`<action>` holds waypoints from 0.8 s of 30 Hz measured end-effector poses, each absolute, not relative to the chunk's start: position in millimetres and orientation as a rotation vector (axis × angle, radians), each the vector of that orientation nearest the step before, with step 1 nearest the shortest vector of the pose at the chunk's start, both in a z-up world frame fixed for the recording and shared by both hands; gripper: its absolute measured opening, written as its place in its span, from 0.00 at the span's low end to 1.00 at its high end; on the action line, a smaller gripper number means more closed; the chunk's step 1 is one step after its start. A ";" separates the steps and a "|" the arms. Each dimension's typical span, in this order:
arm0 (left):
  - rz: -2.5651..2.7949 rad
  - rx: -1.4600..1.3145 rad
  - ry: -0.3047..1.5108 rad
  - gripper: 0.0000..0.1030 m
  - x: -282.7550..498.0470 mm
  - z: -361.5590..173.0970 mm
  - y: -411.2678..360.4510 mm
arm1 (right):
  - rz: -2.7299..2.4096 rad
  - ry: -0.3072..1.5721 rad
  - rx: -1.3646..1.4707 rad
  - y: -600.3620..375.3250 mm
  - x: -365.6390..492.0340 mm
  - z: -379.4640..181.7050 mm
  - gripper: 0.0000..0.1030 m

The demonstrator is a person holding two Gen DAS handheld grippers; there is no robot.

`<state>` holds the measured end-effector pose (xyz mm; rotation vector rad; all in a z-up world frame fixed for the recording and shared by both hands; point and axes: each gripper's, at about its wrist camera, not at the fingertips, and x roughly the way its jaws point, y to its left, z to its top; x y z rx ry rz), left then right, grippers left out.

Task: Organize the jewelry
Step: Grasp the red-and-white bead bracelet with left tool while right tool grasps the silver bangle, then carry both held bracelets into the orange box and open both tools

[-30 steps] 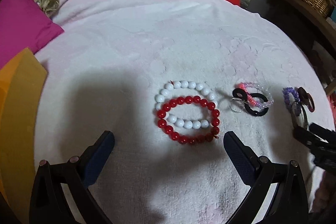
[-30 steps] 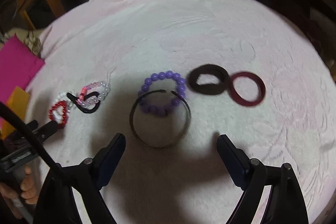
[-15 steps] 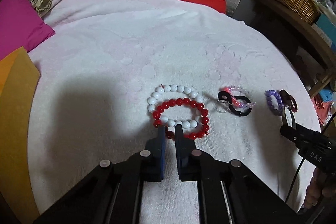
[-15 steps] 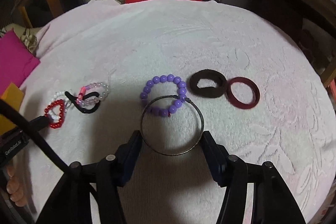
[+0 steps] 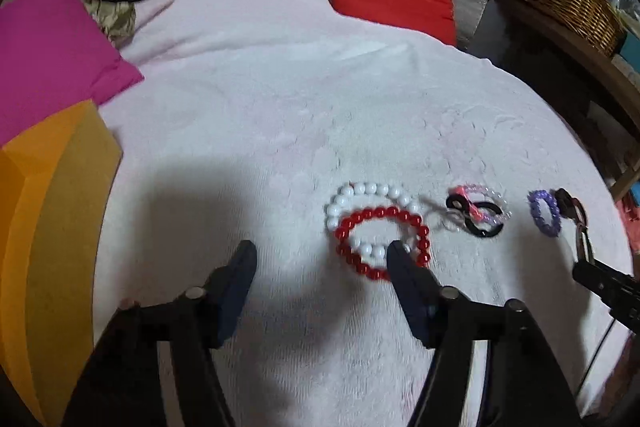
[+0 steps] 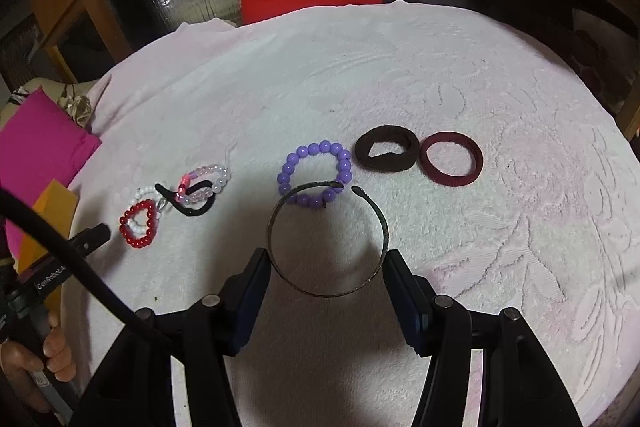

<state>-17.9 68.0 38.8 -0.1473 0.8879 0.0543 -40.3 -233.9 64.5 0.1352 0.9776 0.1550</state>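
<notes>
1. The left gripper is opening and nothing is between its fingers, only the white towel.
2. Its right finger covers the near right edge of the red bracelet. I cannot tell if it touches the beads.
3. The white bracelet lies partly under the red one, just beyond the right finger.
4. To the right of this finger, a little apart, lie a black tie and a clear bead bracelet, tangled together.
5. The purple bracelet lies just beyond the right gripper's fingers, a bit to their left.
6. The right gripper is clenched on the bangle. Each finger presses one side of this thin metal ring, and the gap in the ring points away from the fingers.
7. The far left part of the bangle crosses over the purple bracelet.
8. Beyond the right finger lies a brown scrunchie. A maroon band is just beside it, further right.
</notes>
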 end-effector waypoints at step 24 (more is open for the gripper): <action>-0.013 -0.143 0.806 0.09 -66.7 80.2 73.4 | 0.267 0.893 0.133 -196.6 -33.2 68.5 0.59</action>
